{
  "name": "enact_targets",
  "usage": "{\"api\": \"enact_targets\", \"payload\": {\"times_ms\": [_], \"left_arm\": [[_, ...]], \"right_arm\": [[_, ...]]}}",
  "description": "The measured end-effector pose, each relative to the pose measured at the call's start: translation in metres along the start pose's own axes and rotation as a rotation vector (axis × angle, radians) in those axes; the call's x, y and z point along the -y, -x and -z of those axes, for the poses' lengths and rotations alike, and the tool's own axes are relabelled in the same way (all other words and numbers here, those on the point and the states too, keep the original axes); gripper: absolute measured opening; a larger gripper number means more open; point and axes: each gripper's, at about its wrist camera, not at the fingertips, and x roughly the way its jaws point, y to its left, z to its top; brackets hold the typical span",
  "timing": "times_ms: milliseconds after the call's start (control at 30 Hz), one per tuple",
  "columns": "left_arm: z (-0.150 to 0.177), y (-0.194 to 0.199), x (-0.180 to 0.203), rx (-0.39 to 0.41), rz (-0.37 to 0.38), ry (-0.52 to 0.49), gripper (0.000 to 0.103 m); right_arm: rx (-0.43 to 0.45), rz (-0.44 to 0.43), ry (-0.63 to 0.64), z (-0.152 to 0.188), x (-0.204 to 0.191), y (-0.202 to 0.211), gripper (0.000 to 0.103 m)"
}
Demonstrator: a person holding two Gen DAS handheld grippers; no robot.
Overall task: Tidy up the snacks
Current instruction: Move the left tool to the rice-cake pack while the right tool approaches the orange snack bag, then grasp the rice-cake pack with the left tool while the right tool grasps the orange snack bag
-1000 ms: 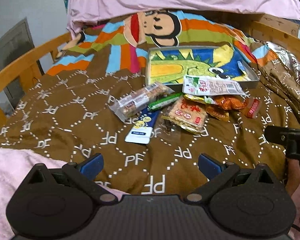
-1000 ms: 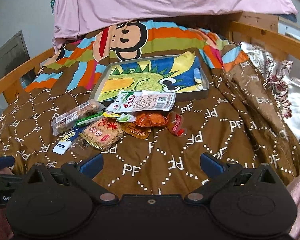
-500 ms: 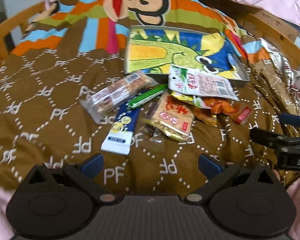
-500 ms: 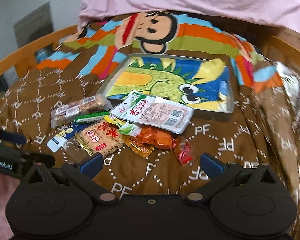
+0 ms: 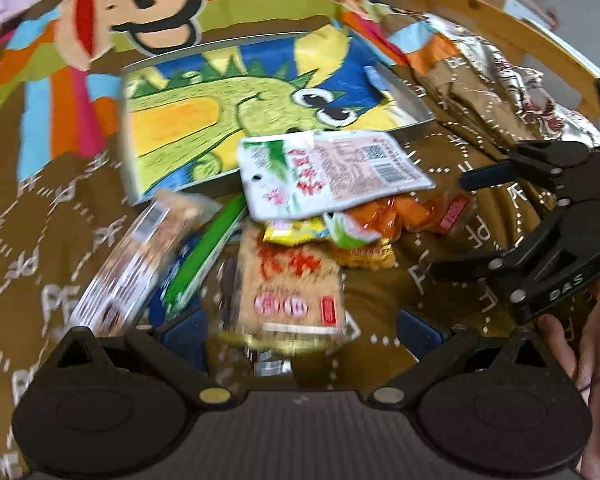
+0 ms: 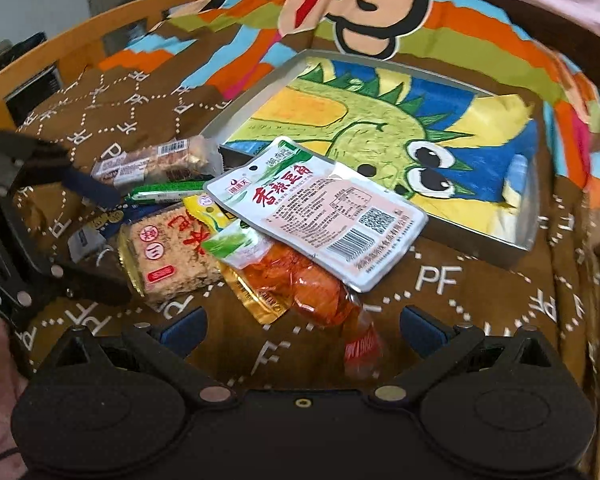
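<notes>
Two grippers are sitting wide open over the snack pile, neither one holding anything. The left gripper is hanging low over the near end of the rice cracker pack, blue pads either side of it but not touching as far as the blurred left wrist view lets me tell. The right gripper is hovering just short of the orange-red spicy snack pouch, with the small red sachet lying between its fingers, again no contact visible.

Step in hand, my read: approach for the first pick. No loose snack is lying fully in the tray yet.

Going outward, the pile is resting on the brown bed cover: a clear-wrapped cereal bar, a green stick pack, a blue-and-white tube pack mostly buried under the others, and a yellow packet. The white tofu pack is lying on top, far edge overlapping the rim of the metal tray, which has a dinosaur drawing lining its floor.

Next move is calling for a short drop, closing on the thin pack edges without snagging neighbours, then carrying to the tray. Overlaps are looking like the risk: lifting the cracker pack will likely be dragging the yellow packet along.
</notes>
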Motion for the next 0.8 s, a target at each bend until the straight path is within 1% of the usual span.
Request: {"api": "enact_targets", "payload": {"times_ms": [100,133,167,233,333,467,533,567,600,667,700,767,800], "left_arm": [[-0.004,-0.007,-0.004,0.004,0.025,-0.016,0.102],[-0.004,-0.011,-0.005,-0.006,0.042,-0.023,0.102],[-0.003,-0.014,-0.005,-0.019,0.053,-0.029,0.102],[-0.002,-0.019,-0.002,-0.038,0.072,-0.052,0.102],[-0.001,-0.021,0.002,-0.024,0.052,-0.108,0.1],[-0.003,-0.025,0.002,-0.018,0.043,-0.111,0.096],[-0.004,-0.027,0.001,-0.02,0.035,-0.104,0.094],[-0.004,-0.028,0.001,-0.021,0.027,-0.103,0.091],[-0.004,-0.029,-0.001,-0.025,0.019,-0.096,0.09],[-0.005,-0.033,-0.004,-0.033,0.009,-0.066,0.084],[-0.005,-0.033,-0.005,-0.035,0.008,-0.053,0.083],[-0.005,-0.032,-0.008,-0.035,0.003,-0.029,0.079],[-0.005,-0.031,-0.009,-0.034,0.008,-0.022,0.079]], "right_arm": [[0.0,-0.05,-0.023,-0.005,0.007,-0.011,0.099],[0.003,-0.07,-0.036,-0.006,0.009,-0.014,0.093],[0.006,-0.089,-0.044,-0.007,0.011,-0.017,0.089],[0.008,-0.089,-0.033,-0.01,0.01,-0.024,0.087],[0.025,-0.078,0.005,-0.013,0.007,-0.03,0.086],[0.037,-0.09,0.038,-0.017,0.005,-0.039,0.086],[0.023,-0.092,0.057,-0.018,0.004,-0.043,0.077],[-0.003,-0.076,0.059,-0.018,0.003,-0.046,0.068],[-0.031,-0.055,0.053,-0.019,0.003,-0.049,0.068],[-0.05,-0.032,0.008,-0.019,0.007,-0.048,0.061],[-0.059,-0.029,-0.027,-0.02,0.012,-0.046,0.059],[-0.081,-0.028,-0.12,-0.019,0.023,-0.039,0.058],[-0.094,-0.02,-0.173,-0.017,0.028,-0.035,0.058]]}}
